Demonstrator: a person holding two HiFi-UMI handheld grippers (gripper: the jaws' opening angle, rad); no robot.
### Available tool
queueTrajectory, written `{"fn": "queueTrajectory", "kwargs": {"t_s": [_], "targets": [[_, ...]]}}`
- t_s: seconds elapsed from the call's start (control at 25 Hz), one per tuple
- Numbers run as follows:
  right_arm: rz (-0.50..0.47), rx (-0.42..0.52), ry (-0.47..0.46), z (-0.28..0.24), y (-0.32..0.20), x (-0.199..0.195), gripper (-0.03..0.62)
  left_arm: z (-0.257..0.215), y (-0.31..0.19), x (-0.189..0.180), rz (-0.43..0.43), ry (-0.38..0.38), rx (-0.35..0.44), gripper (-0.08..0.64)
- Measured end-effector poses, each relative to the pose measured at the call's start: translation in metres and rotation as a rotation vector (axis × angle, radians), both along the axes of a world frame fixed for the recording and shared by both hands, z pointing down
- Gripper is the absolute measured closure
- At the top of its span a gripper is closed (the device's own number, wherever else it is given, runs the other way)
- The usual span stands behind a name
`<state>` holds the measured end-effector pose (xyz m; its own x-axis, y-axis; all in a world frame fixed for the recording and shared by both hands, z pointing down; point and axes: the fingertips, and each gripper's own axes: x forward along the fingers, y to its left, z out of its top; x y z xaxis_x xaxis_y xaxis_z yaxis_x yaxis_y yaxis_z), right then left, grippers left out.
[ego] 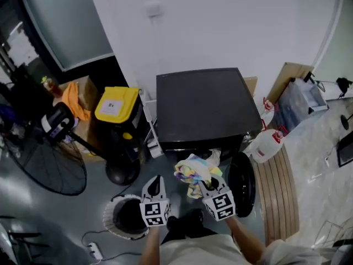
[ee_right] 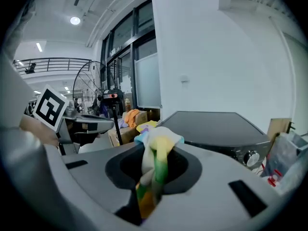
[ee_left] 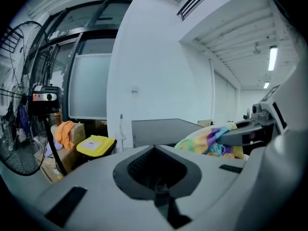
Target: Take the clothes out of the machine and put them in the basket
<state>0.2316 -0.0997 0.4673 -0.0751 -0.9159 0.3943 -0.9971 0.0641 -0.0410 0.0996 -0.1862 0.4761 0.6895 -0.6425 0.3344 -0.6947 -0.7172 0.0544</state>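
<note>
Your right hand-held gripper [ego: 210, 185] pinches the bright cloth [ego: 195, 171] near the machine [ego: 198, 106]. Your left hand-held gripper [ego: 157, 182] is closed, empty. A thin pinch could slip before the basket [ego: 112, 228].

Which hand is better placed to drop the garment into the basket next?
Right: the right tongs are shut on the colourful garment; the left tongs hold nothing, though they are nearer the basket.
</note>
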Motion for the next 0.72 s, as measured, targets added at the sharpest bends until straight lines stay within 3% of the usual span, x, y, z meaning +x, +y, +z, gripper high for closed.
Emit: {"fn": "queueTrajectory", "kwargs": {"t_s": [0.16,0.36,0.72], "targets": [[-0.072,-0.008,0.003,-0.007,-0.004,-0.017,0.514,-0.012,0.004,-0.026,-0.063,-0.01,0.015,0.543],[-0.189,-0.008,0.011,-0.01,-0.019,-0.061,0.515,-0.023,-0.002,-0.097,-0.213,-0.031,0.023,0.543],[-0.448,0.033,0.003,-0.033,-0.039,-0.213,0.514,-0.035,0.032,-0.265,-0.475,-0.066,0.043,0.543]]}}
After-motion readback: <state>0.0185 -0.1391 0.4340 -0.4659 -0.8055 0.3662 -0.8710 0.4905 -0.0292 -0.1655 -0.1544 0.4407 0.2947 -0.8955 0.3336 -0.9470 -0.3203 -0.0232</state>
